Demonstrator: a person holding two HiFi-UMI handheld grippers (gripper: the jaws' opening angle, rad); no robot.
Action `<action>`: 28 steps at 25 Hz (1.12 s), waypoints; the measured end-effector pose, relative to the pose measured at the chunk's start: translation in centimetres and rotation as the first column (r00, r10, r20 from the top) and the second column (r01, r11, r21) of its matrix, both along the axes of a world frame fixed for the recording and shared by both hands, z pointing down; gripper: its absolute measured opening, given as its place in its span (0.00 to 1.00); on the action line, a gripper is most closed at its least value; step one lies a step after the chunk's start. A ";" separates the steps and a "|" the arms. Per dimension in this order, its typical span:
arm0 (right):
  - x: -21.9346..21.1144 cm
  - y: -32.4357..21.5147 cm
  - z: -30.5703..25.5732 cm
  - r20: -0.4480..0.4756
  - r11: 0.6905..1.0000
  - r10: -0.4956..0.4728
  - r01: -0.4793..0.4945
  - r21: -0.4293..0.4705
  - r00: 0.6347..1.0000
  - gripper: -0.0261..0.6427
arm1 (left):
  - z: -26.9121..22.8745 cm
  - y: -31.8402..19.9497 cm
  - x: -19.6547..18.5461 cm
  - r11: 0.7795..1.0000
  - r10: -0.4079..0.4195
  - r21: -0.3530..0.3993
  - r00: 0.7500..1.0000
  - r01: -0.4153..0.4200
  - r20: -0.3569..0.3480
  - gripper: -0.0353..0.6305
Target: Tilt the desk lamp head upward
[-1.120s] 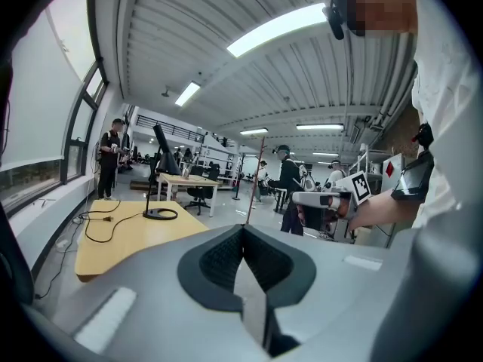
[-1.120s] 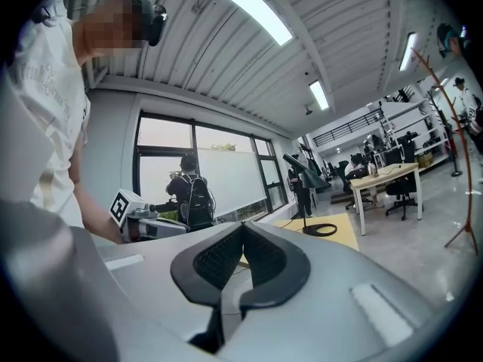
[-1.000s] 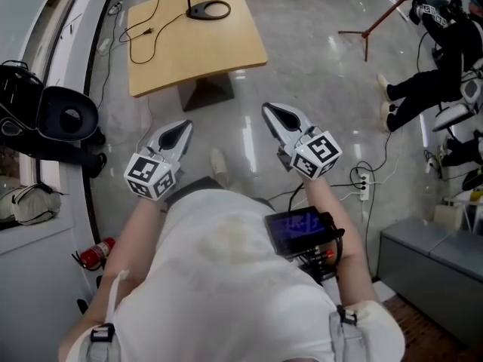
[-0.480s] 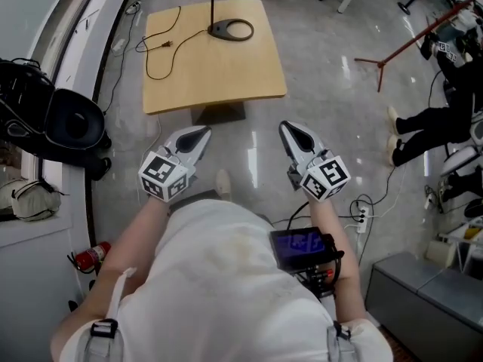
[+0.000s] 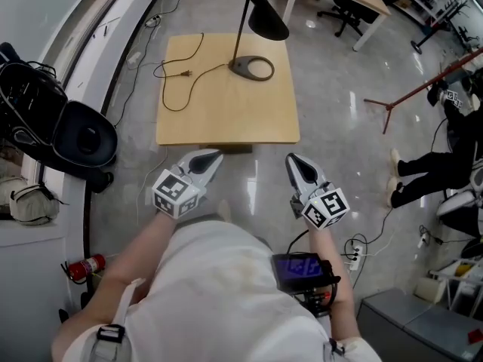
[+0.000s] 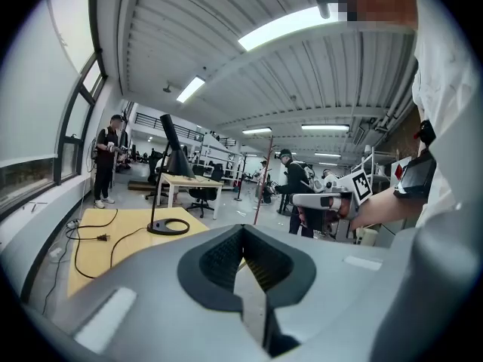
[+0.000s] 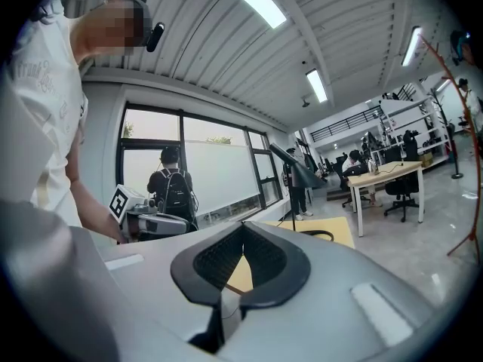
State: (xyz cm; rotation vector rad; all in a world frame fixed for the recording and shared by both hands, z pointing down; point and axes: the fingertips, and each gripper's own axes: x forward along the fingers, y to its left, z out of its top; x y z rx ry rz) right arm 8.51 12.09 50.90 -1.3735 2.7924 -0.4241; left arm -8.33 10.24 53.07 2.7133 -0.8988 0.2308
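Black desk lamp (image 5: 260, 23) stands on the far light-wood counter (image 5: 226, 115) in head view; only gripper views show left gripper (image 6: 241, 285) and right gripper (image 7: 224, 292) fingers together, empty.

**Lamp at the table's far side, grippers short of its near edge**

The table (image 5: 226, 119) stands ahead of the person. The desk lamp (image 5: 252, 68) sits on its far right part, with the lamp head (image 5: 262, 21) above the base and the cord (image 5: 178, 81) lying to the left on the tabletop. The left gripper (image 5: 213, 156) and right gripper (image 5: 293, 160) are side by side just before the near edge, not touching it. A bag (image 5: 83, 136) lies on the floor left of the table, and a stand (image 5: 411, 96) is well off to the right.
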 end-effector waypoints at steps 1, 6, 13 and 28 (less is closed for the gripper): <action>-0.2 -0.5 0.0 -0.008 1.000 -0.003 0.003 -0.002 1.000 0.06 | 0.0 -0.6 -0.2 1.000 -0.003 0.000 1.000 0.003 -0.004 0.06; -1.0 -2.7 -0.6 -0.048 1.000 -0.009 0.009 0.004 0.999 0.06 | 0.2 -2.8 -0.6 1.000 0.009 0.030 1.000 -0.010 0.029 0.06; -2.4 -4.4 -1.1 -0.087 1.000 -0.024 0.025 0.016 0.996 0.06 | -0.3 -4.1 -0.4 0.998 0.044 0.049 0.998 -0.046 0.035 0.06; -3.0 -8.1 0.4 -0.057 0.998 -0.070 0.069 -0.013 0.996 0.06 | 0.1 -7.1 -1.7 0.998 -0.031 0.051 0.999 0.029 0.034 0.06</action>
